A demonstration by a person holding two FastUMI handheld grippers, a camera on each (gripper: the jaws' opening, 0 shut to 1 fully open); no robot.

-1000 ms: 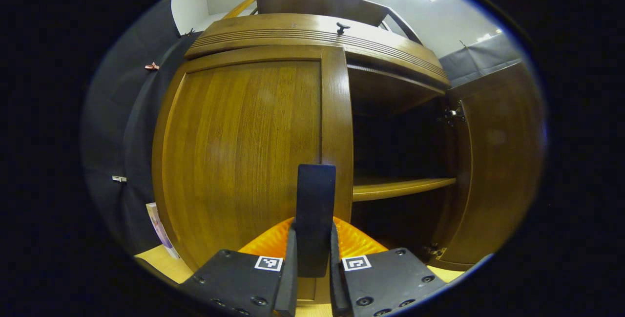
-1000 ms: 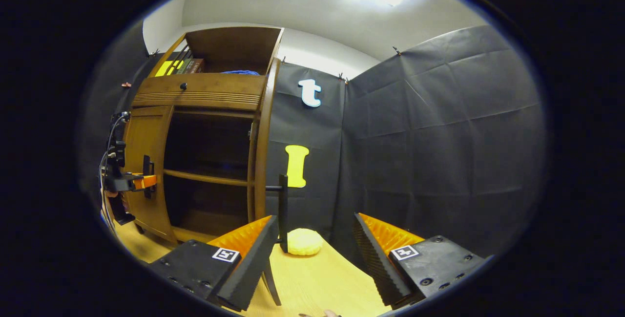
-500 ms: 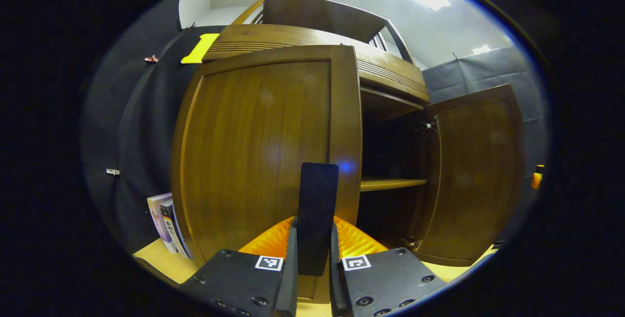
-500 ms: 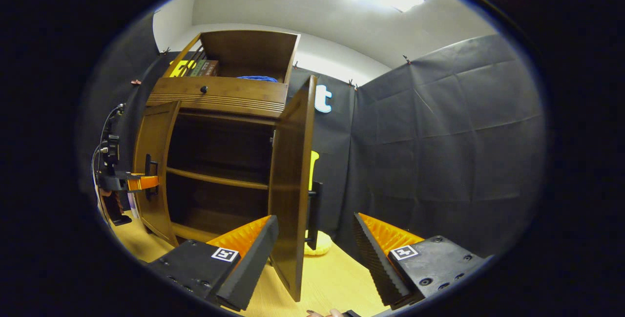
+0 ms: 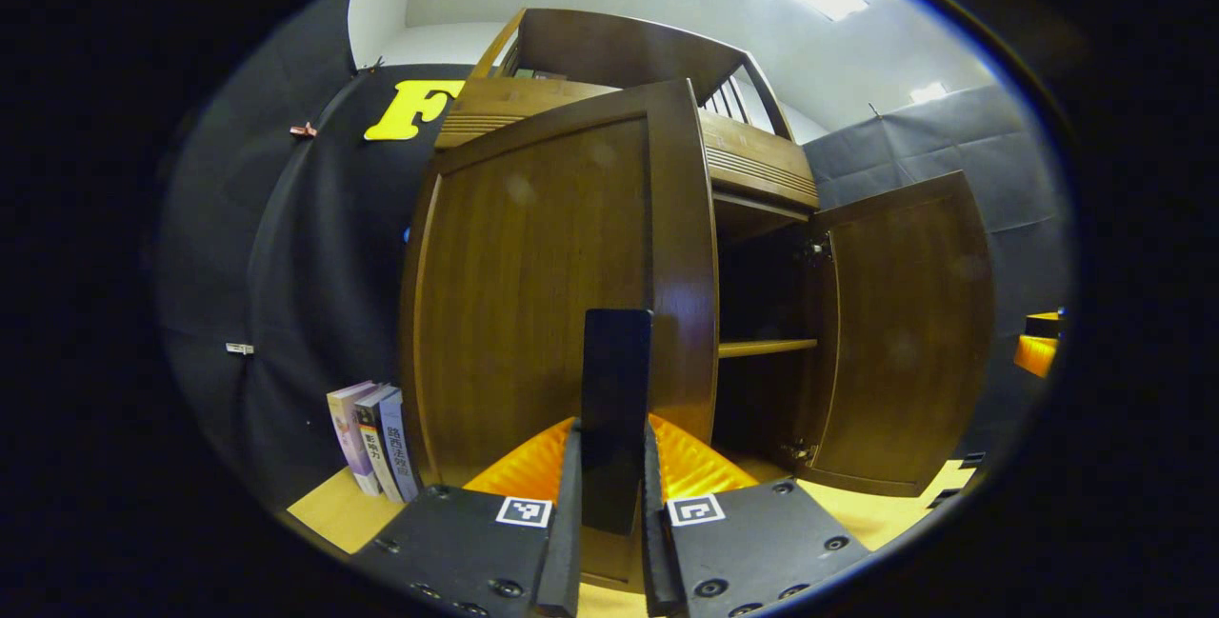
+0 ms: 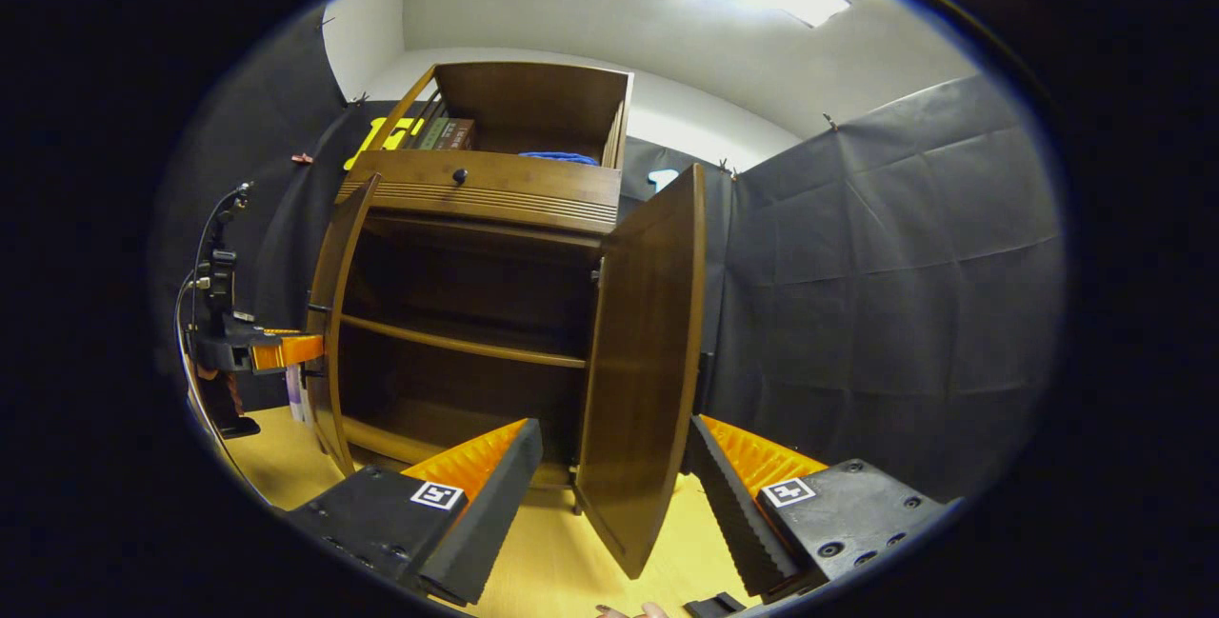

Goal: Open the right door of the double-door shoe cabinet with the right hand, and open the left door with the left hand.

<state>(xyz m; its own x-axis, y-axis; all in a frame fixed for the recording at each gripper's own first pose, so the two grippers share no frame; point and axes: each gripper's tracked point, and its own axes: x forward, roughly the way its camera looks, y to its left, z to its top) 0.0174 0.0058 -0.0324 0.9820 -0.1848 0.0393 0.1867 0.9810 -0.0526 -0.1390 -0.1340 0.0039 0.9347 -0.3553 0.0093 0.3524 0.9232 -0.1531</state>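
The brown wooden double-door shoe cabinet stands tall at the back of the pale wooden floor, front toward us. Its right door hangs wide on its upright hinges, face turned out to the side, long axis vertical. The left door is partway out, also upright, its free edge pointing into the room. On its tall black bar handle the left gripper has its fingers pinched tight. Best now, I'd say, to follow the hinge arc and keep the handle square in the grip. The right gripper hangs free, fingers spread to either side of the right door's lower edge.
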